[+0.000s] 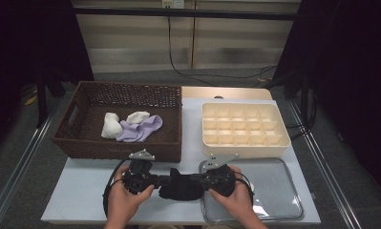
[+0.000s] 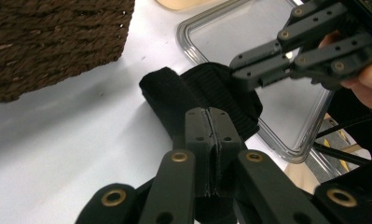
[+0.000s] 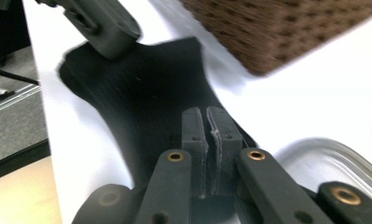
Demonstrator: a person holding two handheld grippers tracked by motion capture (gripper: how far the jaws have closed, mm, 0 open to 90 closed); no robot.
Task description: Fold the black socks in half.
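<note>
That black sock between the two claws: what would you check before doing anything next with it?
1. Left gripper shut on the black sock: ok, its jaws are pinched together with fabric between them.
2. Right gripper shut on the sock's other end: ok.
3. Sock free of the wicker basket: ok, it lies apart on the white table.
4. Sock clear of the clear tray: not ok, one end overlaps the tray's rim.
5. Compartments of the cream divider box free: ok, all look empty.
6. Sock folded neatly: cannot tell, the fabric is bunched and dark.
</note>
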